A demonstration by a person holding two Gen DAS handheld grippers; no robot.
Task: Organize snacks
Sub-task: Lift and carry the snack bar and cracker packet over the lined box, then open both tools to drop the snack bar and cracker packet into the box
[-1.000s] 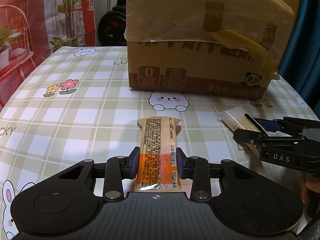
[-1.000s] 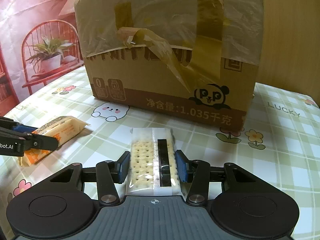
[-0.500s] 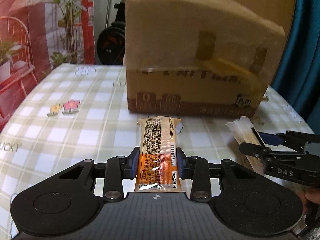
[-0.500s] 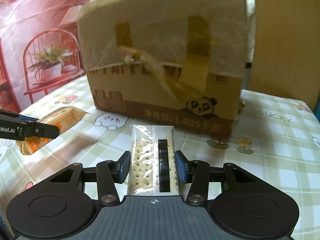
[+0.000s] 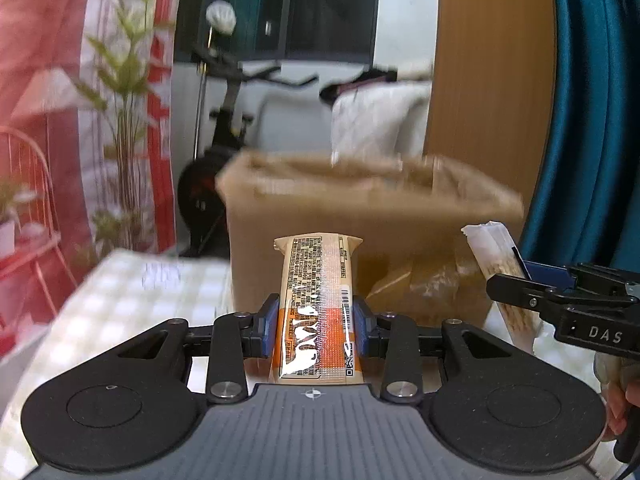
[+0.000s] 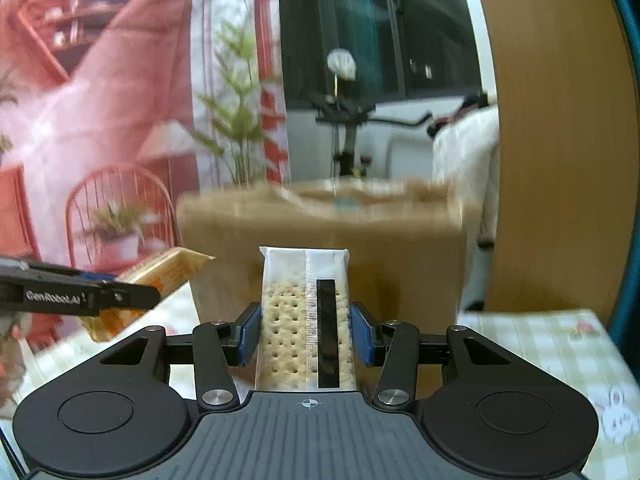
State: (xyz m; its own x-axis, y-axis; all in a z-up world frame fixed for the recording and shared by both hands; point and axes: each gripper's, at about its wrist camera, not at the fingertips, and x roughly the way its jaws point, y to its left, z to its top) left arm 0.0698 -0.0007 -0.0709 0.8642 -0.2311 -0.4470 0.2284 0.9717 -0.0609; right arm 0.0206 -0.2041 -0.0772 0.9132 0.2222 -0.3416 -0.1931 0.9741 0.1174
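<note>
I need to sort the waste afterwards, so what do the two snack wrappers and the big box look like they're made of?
Orange pack: glossy plastic film, judging by the bright glare streaks on it. Cracker pack: clear plastic film with a ribbed seam; the dotted crackers show through. Box: matte brown cardboard, probably corrugated, though blur hides its edges.
</note>
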